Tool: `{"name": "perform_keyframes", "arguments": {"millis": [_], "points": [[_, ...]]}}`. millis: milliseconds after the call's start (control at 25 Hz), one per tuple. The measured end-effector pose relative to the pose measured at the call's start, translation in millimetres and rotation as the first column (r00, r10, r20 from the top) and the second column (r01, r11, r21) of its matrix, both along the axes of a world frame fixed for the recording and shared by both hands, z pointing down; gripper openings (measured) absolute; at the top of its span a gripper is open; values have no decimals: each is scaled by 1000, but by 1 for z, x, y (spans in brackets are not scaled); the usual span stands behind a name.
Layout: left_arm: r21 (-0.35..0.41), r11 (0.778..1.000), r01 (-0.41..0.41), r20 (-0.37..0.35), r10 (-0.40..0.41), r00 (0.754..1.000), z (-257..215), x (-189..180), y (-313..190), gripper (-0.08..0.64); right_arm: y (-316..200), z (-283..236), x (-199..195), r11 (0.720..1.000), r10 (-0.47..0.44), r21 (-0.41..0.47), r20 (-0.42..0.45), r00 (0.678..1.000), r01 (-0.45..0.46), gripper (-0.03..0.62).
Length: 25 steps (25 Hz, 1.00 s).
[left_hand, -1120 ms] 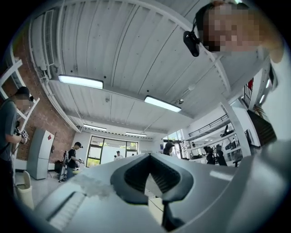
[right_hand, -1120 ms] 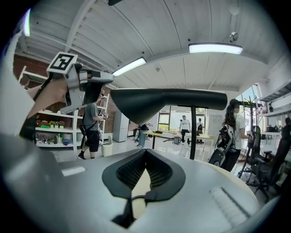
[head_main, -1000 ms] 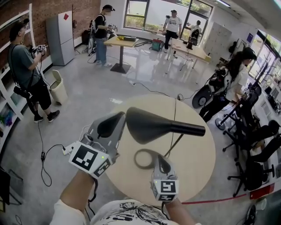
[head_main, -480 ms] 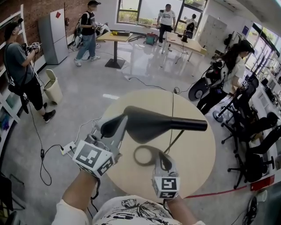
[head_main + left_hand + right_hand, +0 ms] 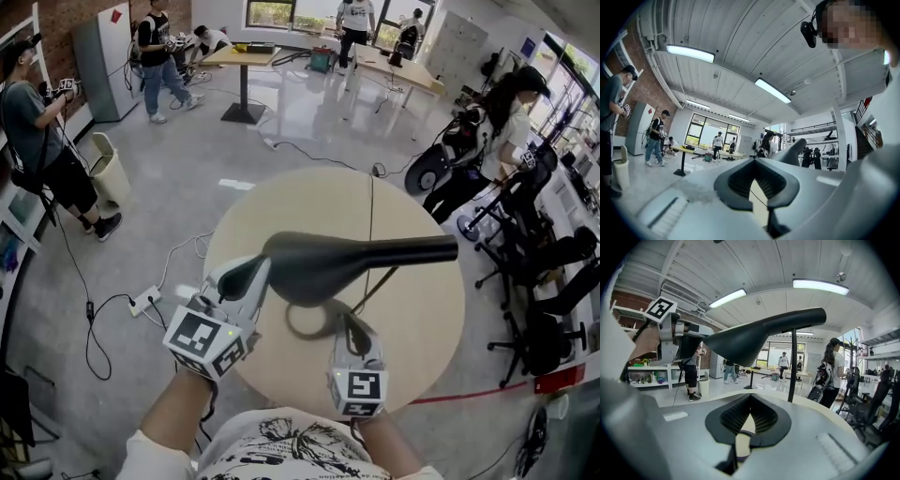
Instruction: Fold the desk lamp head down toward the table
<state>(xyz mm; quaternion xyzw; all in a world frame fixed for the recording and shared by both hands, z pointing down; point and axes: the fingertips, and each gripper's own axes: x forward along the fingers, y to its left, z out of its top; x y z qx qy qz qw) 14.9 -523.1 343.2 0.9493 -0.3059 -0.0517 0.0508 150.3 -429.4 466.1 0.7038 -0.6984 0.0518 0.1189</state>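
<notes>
A black desk lamp stands on the round beige table (image 5: 412, 319). Its long head (image 5: 319, 267) lies about level above its ring base (image 5: 298, 325), with the arm (image 5: 422, 249) reaching right. My left gripper (image 5: 246, 274) rests against the head's left end, jaws shut with nothing between them in the left gripper view (image 5: 757, 176). My right gripper (image 5: 349, 330) sits low on the table, shut on the right side of the ring base. In the right gripper view (image 5: 749, 420) the lamp head (image 5: 745, 341) and thin stem (image 5: 792, 366) rise just ahead.
The lamp's cord (image 5: 371, 206) runs across the table to the far edge. A power strip (image 5: 145, 300) and cables lie on the floor at left. Office chairs (image 5: 544, 309) and a person stand at right, a bin (image 5: 108, 173) and people at left.
The lamp head has sunk a little and now overlaps the ring base in the head view; my left gripper has stayed at its left end. The right gripper has held its place.
</notes>
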Motion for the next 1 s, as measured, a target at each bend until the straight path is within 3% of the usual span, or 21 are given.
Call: {"name": "perform_keyframes", "arguments": {"millis": [360, 760, 1000], "points": [[-146, 989, -34, 34, 39, 999, 67, 20, 5, 3, 5, 1, 13, 1000, 26, -14, 25, 999, -25, 8], [-232, 970, -66, 63, 82, 995, 102, 46, 11, 3, 19, 6, 35, 996, 85, -43, 39, 996, -83, 8], [-258, 964, -58, 6, 61, 998, 106, 52, 11, -8, 26, 17, 45, 992, 107, -73, 41, 993, -104, 9]]}}
